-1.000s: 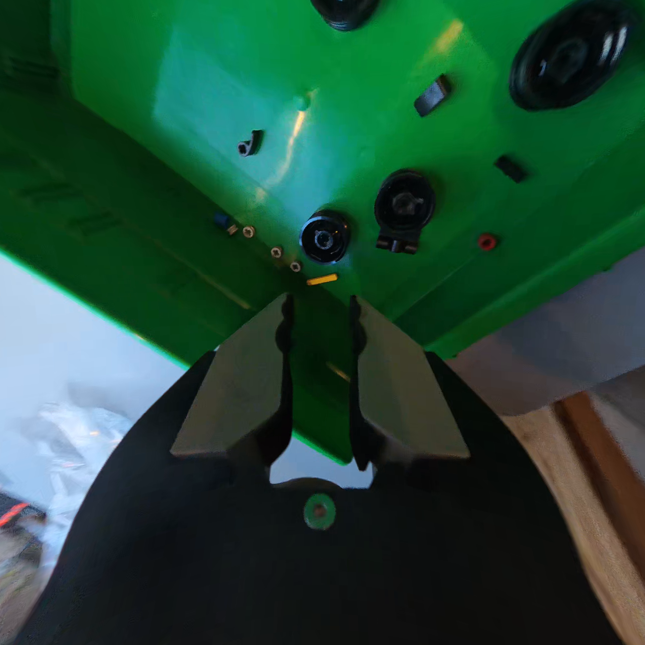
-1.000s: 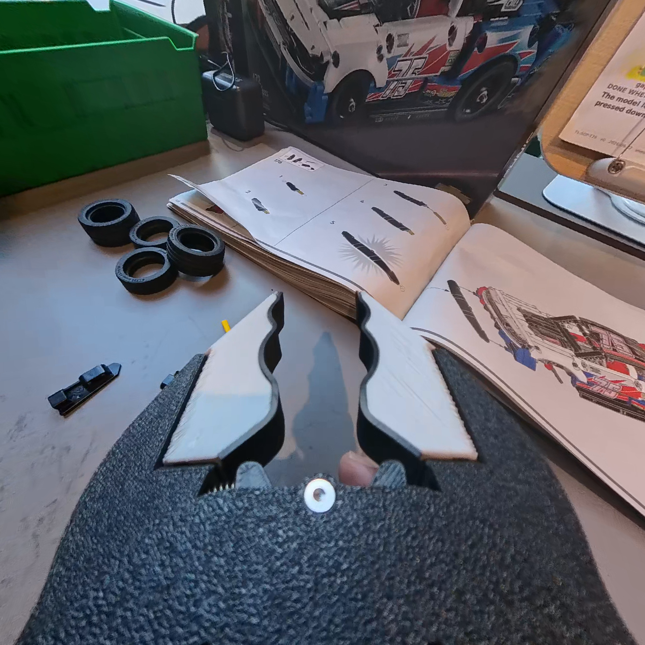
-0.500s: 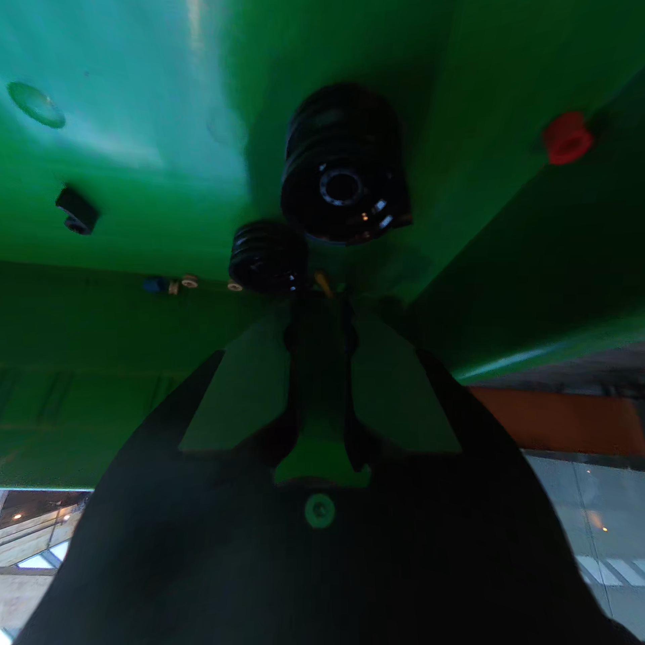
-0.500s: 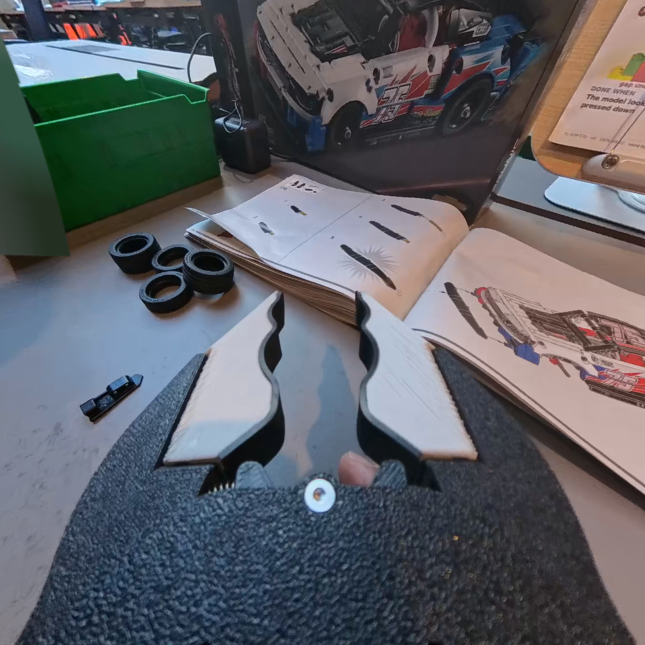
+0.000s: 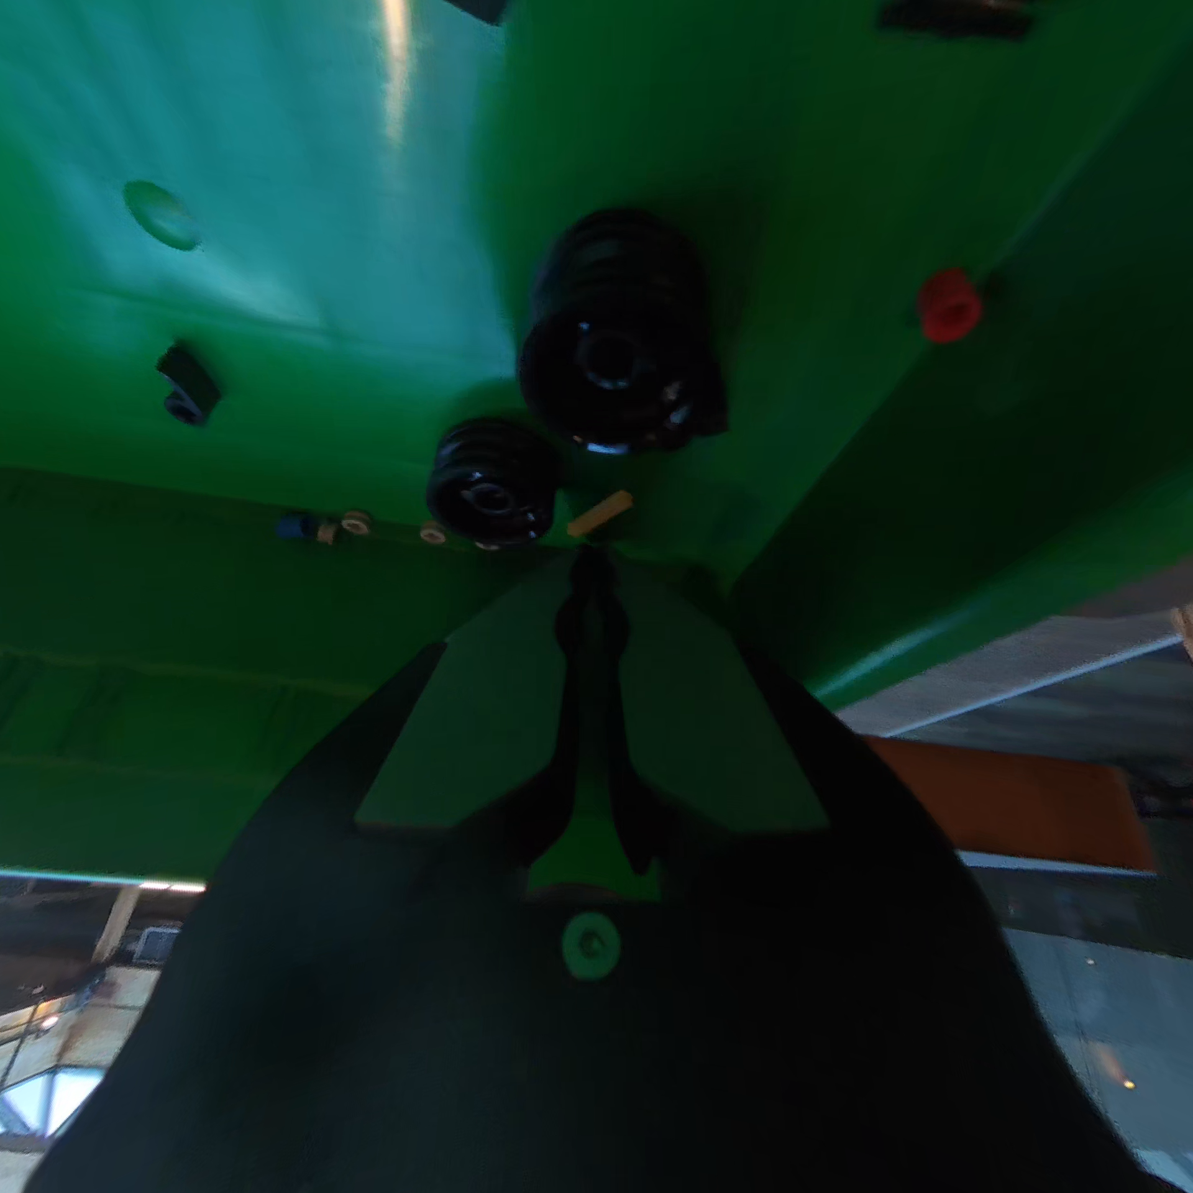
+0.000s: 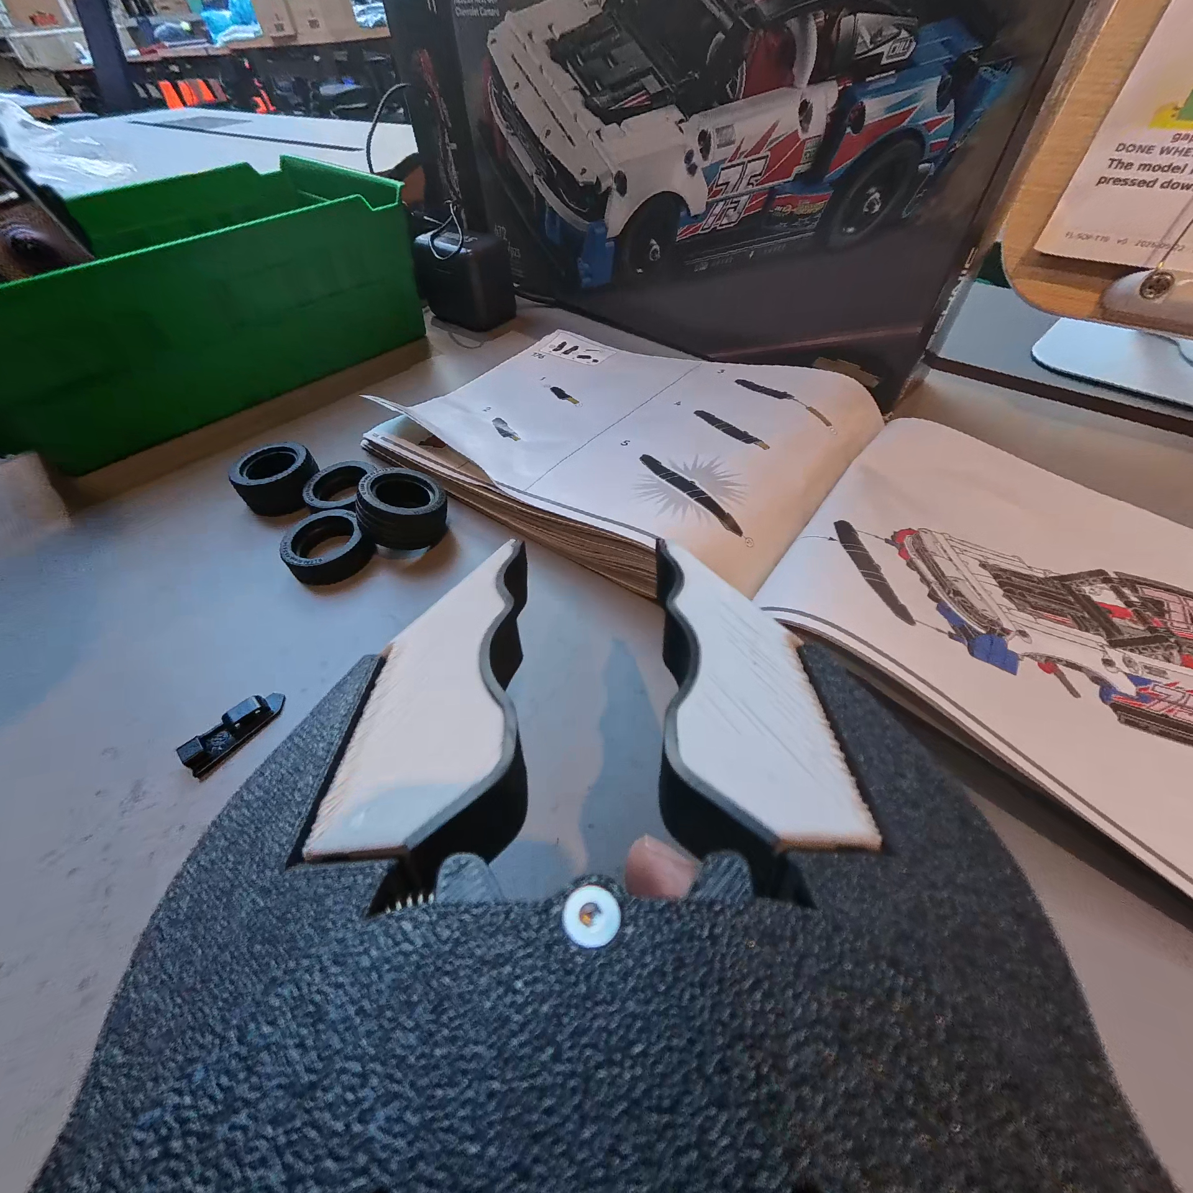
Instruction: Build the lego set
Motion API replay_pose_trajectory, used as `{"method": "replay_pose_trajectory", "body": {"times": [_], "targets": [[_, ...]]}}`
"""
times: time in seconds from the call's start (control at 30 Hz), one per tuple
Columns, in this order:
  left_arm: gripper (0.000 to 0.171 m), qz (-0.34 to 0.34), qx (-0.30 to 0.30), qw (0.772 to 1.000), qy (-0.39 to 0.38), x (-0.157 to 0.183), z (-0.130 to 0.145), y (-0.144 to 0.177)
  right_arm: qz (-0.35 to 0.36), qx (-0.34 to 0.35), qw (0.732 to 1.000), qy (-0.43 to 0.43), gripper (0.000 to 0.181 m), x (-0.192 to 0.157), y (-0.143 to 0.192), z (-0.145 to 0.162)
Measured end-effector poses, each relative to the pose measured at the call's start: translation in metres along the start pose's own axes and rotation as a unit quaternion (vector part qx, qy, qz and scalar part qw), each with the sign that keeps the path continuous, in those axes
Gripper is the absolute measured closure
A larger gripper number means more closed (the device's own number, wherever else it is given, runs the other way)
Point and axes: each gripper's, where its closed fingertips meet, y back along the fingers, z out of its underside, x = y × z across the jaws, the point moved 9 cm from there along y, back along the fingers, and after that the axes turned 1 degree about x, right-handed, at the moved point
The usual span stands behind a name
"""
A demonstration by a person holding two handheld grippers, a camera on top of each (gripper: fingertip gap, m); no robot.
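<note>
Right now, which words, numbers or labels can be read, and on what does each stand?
I do not copy writing; these things bear it:
Set box: print, and a number on the car.
Instruction booklet: step numbers.
Paper sheet, upper right: printed lines.
Tyres: raised lettering, too small.
Left wrist view: none.

Dim, motion-blurred green-tinted left view, bright sharp right view, fisheye edges
</note>
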Motion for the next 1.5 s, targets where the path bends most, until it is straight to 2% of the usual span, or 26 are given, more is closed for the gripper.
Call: {"method": "replay_pose_trajectory", "body": {"times": [0.1, 0.27, 0.33, 0.37, 0.5, 0.6, 0.73, 0.83, 0.9, 1.17, 1.23, 1.33, 1.43, 1.5], "targets": [[0.171, -0.013, -0.013, 1.000, -0.004, 0.005, 0.006, 0.004, -0.001, 0.004, 1.000, -0.007, 0.143, 0.002, 0.001, 0.000], [0.171, -0.010, 0.024, 1.000, 0.009, 0.004, 0.010, 0.011, -0.003, 0.003, 1.000, -0.009, 0.143, 0.001, 0.001, 0.000], [0.150, -0.023, 0.038, 0.999, -0.019, 0.005, 0.006, 0.008, -0.003, 0.002, 1.000, -0.007, 0.143, 0.000, 0.001, 0.000], [0.147, -0.025, 0.034, 0.998, -0.035, 0.006, 0.005, 0.005, -0.003, 0.000, 1.000, -0.005, 0.143, 0.000, 0.000, 0.000], [0.150, -0.032, 0.011, 0.997, -0.068, 0.003, 0.003, -0.003, -0.004, -0.001, 1.000, -0.005, 0.143, 0.000, 0.000, 0.001], [0.158, -0.026, 0.020, 0.997, -0.074, 0.001, 0.000, -0.001, -0.006, 0.000, 1.000, -0.006, 0.143, 0.000, 0.001, 0.001], [0.158, -0.021, 0.012, 0.996, -0.082, 0.000, -0.003, 0.000, -0.009, 0.000, 1.000, -0.011, 0.143, 0.000, 0.001, 0.001], [0.157, -0.009, 0.017, 0.997, -0.074, 0.000, -0.004, 0.001, -0.012, 0.002, 1.000, -0.015, 0.143, 0.001, 0.001, 0.000], [0.170, 0.001, 0.029, 0.997, -0.074, 0.000, -0.004, 0.002, -0.013, 0.003, 1.000, -0.018, 0.143, 0.001, 0.001, 0.000], [0.171, -0.009, 0.034, 0.998, -0.051, 0.005, -0.003, 0.009, -0.015, 0.002, 1.000, -0.013, 0.144, 0.000, 0.001, 0.000], [0.171, -0.037, 0.037, 0.998, -0.029, 0.001, 0.006, 0.021, -0.014, 0.003, 1.000, -0.010, 0.145, -0.001, 0.001, 0.000], [0.171, -0.096, 0.080, 0.992, 0.031, -0.010, 0.027, 0.059, -0.013, 0.004, 1.000, -0.007, 0.147, -0.002, 0.001, 0.000], [0.171, -0.192, 0.146, 0.967, 0.086, -0.019, 0.042, 0.116, -0.017, 0.009, 1.000, -0.009, 0.148, -0.002, 0.000, 0.000], [0.171, -0.247, 0.212, 0.940, 0.098, -0.013, 0.030, 0.157, -0.020, 0.013, 1.000, -0.010, 0.148, -0.003, 0.000, -0.001]]}}
